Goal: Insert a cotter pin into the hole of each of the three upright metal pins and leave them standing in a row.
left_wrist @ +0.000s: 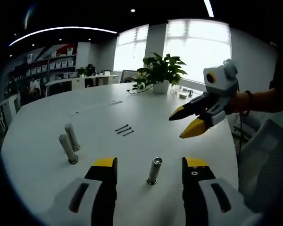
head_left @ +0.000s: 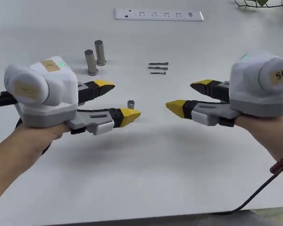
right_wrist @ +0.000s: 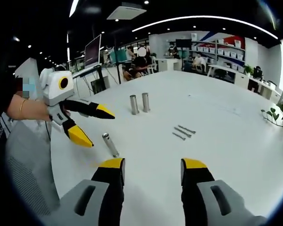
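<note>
Here, both grippers hover above the white table point(head_left: 179, 165), facing each other with their yellow tips well apart. The left gripper point(head_left: 123, 100) has its jaws spread wide and holds nothing; one short metal pin point(head_left: 130, 104) stands upright on the table in line with the gap between the jaws, and in the left gripper view it is just ahead of the tips, touched by neither. The right gripper point(head_left: 181, 95) also has its jaws apart and is empty. Two taller metal pins point(head_left: 95, 57) stand upright just beside each other farther back on the left. Three cotter pins point(head_left: 158, 68) lie side by side in a small stack of rows near the middle of the table, apart from all the metal pins. A white power strip point(head_left: 158, 15) lies along the far edge.
</note>
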Motion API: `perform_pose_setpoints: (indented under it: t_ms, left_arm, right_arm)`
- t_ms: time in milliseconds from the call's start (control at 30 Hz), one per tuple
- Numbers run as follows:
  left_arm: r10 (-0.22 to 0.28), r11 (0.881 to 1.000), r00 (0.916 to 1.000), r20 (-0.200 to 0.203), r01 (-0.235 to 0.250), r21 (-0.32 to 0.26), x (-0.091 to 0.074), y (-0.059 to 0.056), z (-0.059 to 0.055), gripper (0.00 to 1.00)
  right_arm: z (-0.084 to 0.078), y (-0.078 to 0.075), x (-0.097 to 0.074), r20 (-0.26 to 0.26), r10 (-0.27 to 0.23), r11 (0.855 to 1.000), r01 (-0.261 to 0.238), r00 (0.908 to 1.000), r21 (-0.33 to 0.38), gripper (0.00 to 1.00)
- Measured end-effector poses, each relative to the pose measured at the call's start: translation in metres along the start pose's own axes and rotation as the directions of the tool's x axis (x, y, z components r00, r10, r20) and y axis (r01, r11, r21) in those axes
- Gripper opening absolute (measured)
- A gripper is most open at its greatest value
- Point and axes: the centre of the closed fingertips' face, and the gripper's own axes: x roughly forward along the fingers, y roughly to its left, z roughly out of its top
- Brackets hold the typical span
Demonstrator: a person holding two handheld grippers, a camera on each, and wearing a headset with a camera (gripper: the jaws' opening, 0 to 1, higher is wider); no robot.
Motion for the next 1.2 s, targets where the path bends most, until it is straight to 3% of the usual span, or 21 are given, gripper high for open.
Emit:
perform_pose_setpoints:
  t_ms: [167, 400, 633, 933, 1200]
  left_arm:
    - [0.064, 0.997, 0.9978, -0.018, -0.065, -0.030, -0.003, 0.006, -0.005, 0.60]
    - [0.138, 0.988, 0.9904, 0.009, -0.137, -0.073, -0.012, 0.012, -0.001, 0.62]
    - [0.159, 0.986, 0.9873, -0.005, -0.159, -0.057, -0.018, 0.012, -0.005, 0.62]
    - [0.172, 0.984, 0.9849, -0.014, -0.173, -0.033, -0.022, 0.008, -0.008, 0.59]
    - [0.180, 0.983, 0.9837, -0.008, -0.180, -0.030, -0.025, 0.007, -0.009, 0.57]
  right_arm:
    - [0.000, -0.008, 0.009, -0.049, 0.023, 0.999, -0.024, 0.9985, -0.030, 0.42]
    - [-0.003, -0.020, 0.030, -0.117, 0.073, 0.997, -0.076, 0.9905, -0.022, 0.38]
    - [-0.007, -0.039, 0.049, -0.157, 0.075, 0.997, -0.076, 0.9848, -0.005, 0.31]
    - [-0.005, -0.055, 0.063, -0.217, 0.075, 0.991, -0.097, 0.9734, -0.090, 0.27]
    - [0.000, -0.063, 0.074, -0.258, 0.097, 0.984, -0.132, 0.9613, -0.121, 0.23]
